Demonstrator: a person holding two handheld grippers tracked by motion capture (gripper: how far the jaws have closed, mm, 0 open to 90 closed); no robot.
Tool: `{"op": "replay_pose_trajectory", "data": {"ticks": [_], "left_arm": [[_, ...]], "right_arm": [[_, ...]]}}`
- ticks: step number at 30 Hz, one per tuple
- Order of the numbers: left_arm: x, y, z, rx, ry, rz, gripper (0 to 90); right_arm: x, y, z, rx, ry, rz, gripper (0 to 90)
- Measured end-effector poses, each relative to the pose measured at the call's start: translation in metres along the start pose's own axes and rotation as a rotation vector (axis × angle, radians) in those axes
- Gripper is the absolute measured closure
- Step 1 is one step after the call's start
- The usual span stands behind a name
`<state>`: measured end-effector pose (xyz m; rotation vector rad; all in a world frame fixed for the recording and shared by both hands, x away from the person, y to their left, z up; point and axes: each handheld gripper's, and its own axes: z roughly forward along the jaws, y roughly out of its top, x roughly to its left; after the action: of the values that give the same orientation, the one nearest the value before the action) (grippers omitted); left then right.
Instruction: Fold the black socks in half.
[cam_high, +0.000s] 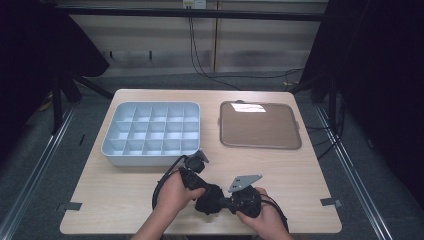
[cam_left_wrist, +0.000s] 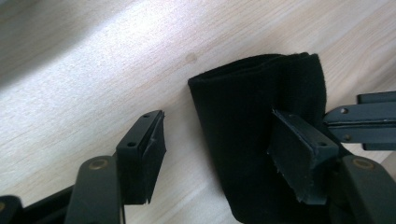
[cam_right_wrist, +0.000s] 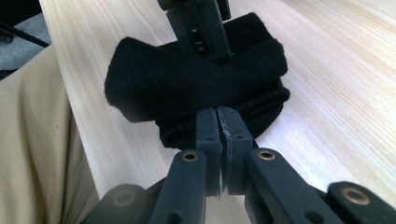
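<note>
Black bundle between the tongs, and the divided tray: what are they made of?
Black bundle: soft knit fabric, matte, probably a folded sock or cloth; ribbed rows and a fuzzy edge show in the right gripper view. Divided tray: looks like moulded plastic, pale blue-grey, smooth with a slight sheen and thin uniform walls.

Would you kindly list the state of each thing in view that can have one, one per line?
Black cloth: folded, lying on the table near its front edge.
Left gripper: open, one jaw resting on the cloth.
Right gripper: shut at the cloth's edge; whether fabric is pinched is unclear.
Grey divided box: uncovered, compartments empty.
Brown lid: lying flat beside the box.
</note>
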<state>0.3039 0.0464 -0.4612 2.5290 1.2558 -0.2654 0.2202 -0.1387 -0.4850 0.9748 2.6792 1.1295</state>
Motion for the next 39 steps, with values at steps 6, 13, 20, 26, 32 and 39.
{"op": "replay_pose_trajectory", "data": {"ticks": [6, 13, 20, 26, 32, 39], "left_arm": [[-0.005, -0.001, -0.001, 0.008, 0.003, 0.028, 39.2], [-0.007, -0.001, 0.001, 0.014, 0.0, 0.024, 39.0], [-0.005, -0.001, 0.001, 0.014, -0.017, 0.015, 40.1], [-0.007, -0.002, 0.003, 0.0, -0.011, 0.013, 39.8], [-0.007, -0.004, 0.006, -0.015, -0.04, 0.008, 45.4], [-0.015, -0.001, 0.005, 0.003, -0.017, 0.037, 59.2]], "right_arm": [[0.0, 0.0, 0.003, 0.0, 0.006, 0.004, 88.2], [-0.001, 0.001, 0.005, -0.004, -0.002, 0.004, 89.4], [-0.002, 0.001, 0.006, -0.01, 0.0, 0.001, 89.9], [-0.003, 0.001, 0.008, -0.013, -0.004, 0.003, 90.0], [-0.003, -0.001, 0.008, -0.014, -0.003, 0.009, 90.0], [-0.003, -0.001, 0.008, -0.014, -0.005, 0.007, 90.0]]}}
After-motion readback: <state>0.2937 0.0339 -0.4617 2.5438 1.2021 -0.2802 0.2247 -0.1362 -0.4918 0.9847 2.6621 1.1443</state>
